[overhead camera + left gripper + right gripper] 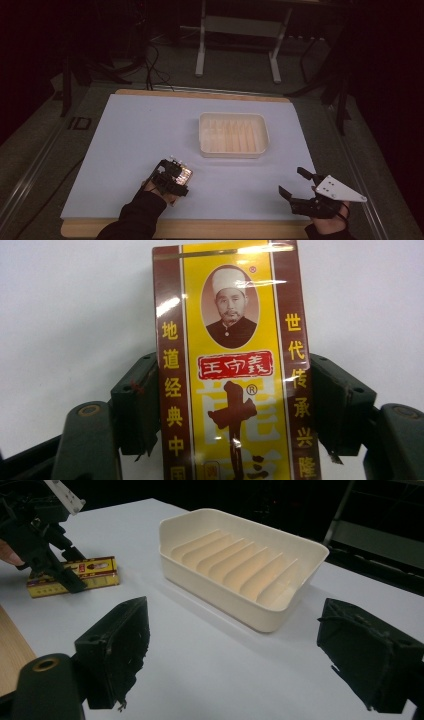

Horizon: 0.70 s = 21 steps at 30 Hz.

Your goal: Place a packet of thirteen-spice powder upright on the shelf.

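A slim yellow-and-maroon box (230,315) with Chinese print and a portrait lies flat on the pale table cover. My left gripper (235,390) is shut on it, one black jaw pressing each long side. From above, the box (184,174) sits near the front left under the left gripper (172,171). The right gripper view shows the same box (95,570) with the left gripper (62,575) on it. My right gripper (291,181) rests at the front right, open with nothing between its jaws (235,650). Its jaws point toward a cream ribbed tray (210,585).
The cream tray (234,116) stands empty in the middle of the pale cover (135,130), right of centre. The cover lies on a wooden board (200,94) whose edge shows at front and back. Beyond it are a dark floor, cables and a white stand frame (237,30).
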Motion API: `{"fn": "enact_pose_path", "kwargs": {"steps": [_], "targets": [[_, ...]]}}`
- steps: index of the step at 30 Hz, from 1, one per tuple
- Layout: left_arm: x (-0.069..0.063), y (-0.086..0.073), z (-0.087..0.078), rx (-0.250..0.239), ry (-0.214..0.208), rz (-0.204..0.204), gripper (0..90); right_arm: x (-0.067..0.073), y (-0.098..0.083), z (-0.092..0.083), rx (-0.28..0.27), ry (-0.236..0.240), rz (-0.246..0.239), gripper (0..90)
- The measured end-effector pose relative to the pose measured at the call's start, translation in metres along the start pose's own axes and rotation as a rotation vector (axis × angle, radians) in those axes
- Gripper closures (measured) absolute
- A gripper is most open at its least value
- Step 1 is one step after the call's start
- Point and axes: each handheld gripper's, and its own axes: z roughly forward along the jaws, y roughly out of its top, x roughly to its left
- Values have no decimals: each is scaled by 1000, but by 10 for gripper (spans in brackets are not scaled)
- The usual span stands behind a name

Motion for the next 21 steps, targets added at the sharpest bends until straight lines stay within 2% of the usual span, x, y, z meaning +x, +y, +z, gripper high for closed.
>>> {"fn": "enact_pose_path", "kwargs": {"steps": [2, 4, 8, 14, 16, 17, 19, 21], "targets": [[0, -1, -1, -6, -8, 12, 319, 0, 0, 0, -1, -1, -1, 135], [0, -4, -3, -20, -34, 31, 320, -1, 0, 0, 1, -1, 2, 135], [0, -6, -10, -57, -33, 32, 322, 0, 0, 1, 7, 1, 0, 135], [-4, -5, -31, -155, -69, 27, 324, -1, 0, 1, 7, -2, 2, 136], [-6, -4, -38, -205, -112, 17, 325, -1, 0, 1, 8, -3, 1, 135], [-7, -3, -40, -216, -116, 15, 325, -1, 0, 1, 6, 2, 3, 136], [-12, -2, -46, -256, -128, 29, 325, 0, 0, 0, 4, 6, 8, 136], [-16, 0, -49, -276, -146, 37, 325, 0, 0, 0, -3, 3, 14, 136]]}}
